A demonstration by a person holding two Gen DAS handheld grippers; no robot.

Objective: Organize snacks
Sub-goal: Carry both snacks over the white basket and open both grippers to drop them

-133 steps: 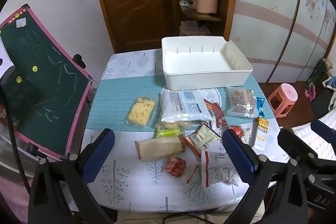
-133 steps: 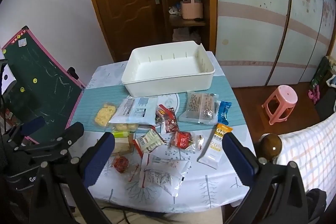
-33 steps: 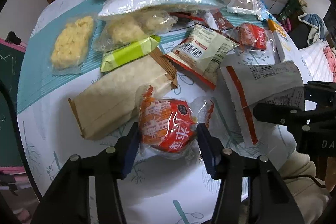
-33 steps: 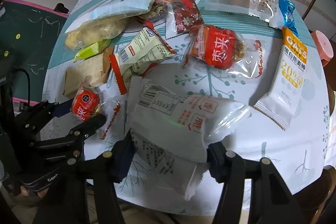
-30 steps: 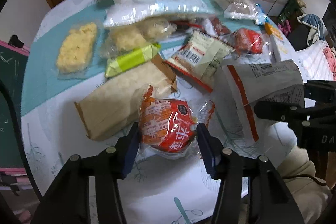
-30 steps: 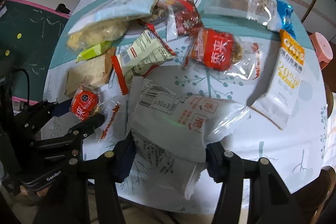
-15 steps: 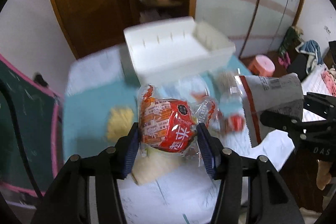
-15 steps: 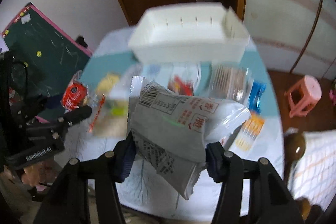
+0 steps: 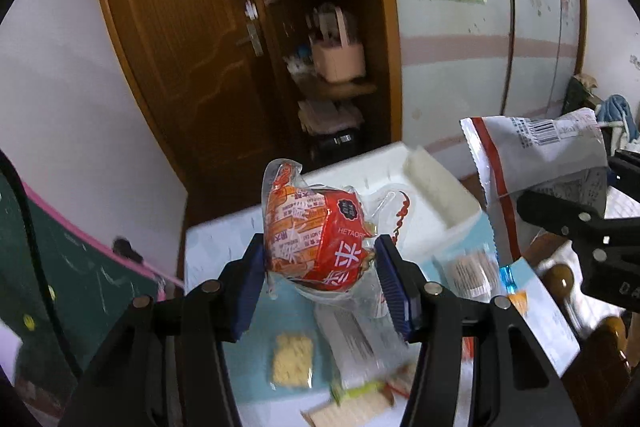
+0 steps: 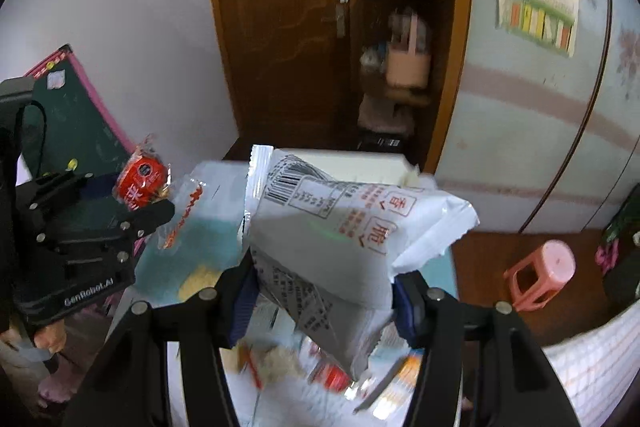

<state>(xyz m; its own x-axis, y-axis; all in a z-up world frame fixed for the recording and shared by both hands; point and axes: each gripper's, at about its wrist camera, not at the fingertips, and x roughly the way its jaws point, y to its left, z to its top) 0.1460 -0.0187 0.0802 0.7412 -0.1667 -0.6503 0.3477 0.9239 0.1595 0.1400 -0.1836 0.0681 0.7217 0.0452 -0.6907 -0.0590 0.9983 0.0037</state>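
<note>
- While my left gripper [image 9: 320,277] clamps the red snack pack [image 9: 316,235], its slippery film could slide free.
- My right gripper [image 10: 322,291] pinches the white bag [image 10: 340,231] low; it may sag and miss the white bin [image 9: 432,183].

red snack pack [image 9: 320,235]: clear-wrapped, held aloft, clamped between blue pads.
white snack bag [image 10: 340,239]: barcode upward, tilted, held aloft.
white bin [image 9: 436,187]: open, seen behind both packs.

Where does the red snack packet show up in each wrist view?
Left wrist: the red snack packet sits at centre, clamped in the left gripper.
Right wrist: the same packet is at mid-left, held above the table.
Shared landmark: the pink basket on the shelf.
</note>
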